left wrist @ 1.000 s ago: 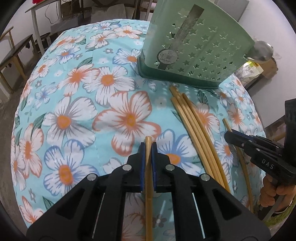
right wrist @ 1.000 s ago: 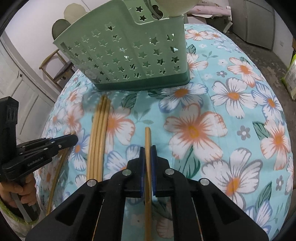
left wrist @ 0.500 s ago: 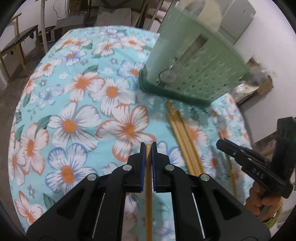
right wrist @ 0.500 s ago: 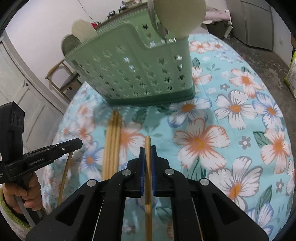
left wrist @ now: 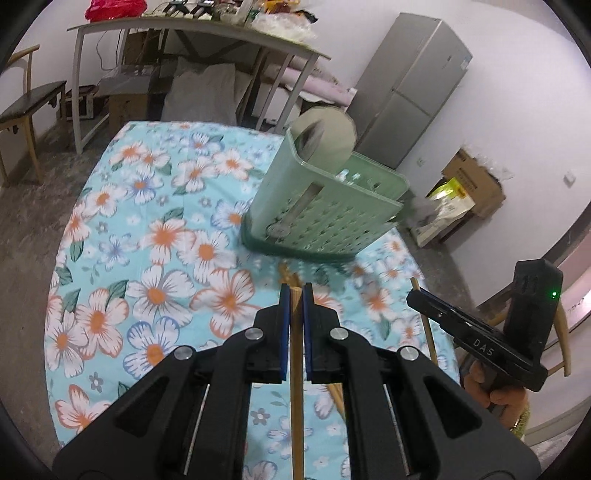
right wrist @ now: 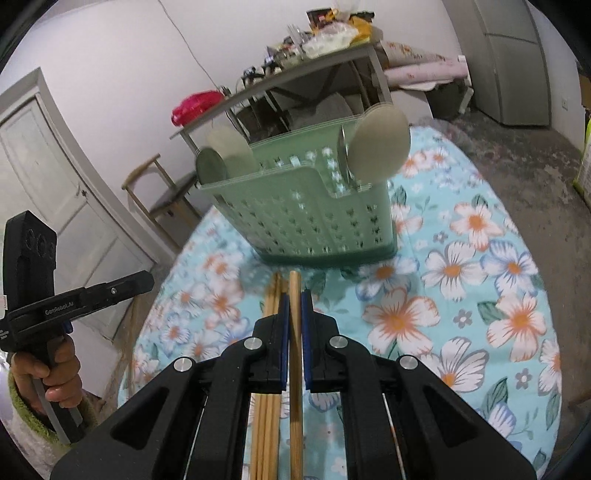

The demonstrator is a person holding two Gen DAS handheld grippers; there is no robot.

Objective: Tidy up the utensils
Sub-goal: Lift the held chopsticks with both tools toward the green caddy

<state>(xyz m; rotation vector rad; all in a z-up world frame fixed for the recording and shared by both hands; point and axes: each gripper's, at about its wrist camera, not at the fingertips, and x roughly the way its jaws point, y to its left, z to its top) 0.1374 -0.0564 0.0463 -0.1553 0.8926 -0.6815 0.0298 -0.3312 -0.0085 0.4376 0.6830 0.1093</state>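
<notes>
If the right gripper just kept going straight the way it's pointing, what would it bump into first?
Probably the green utensil basket. The right gripper, its jaws shut on a wooden chopstick, aims toward the basket's perforated side wall, and only flowered tablecloth shows between them. Depth is unclear, so it might meet the cloth first.

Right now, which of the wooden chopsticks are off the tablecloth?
Two: the chopstick clamped in the right claw and the other chopstick in the left claw. The bundle lies loose on the cloth.

White walls, grey concrete floor [left wrist: 22, 236], cluttered grey table [left wrist: 192, 27], grey fridge [left wrist: 410, 88], wooden chair [left wrist: 26, 107], white door [right wrist: 48, 177]
</notes>
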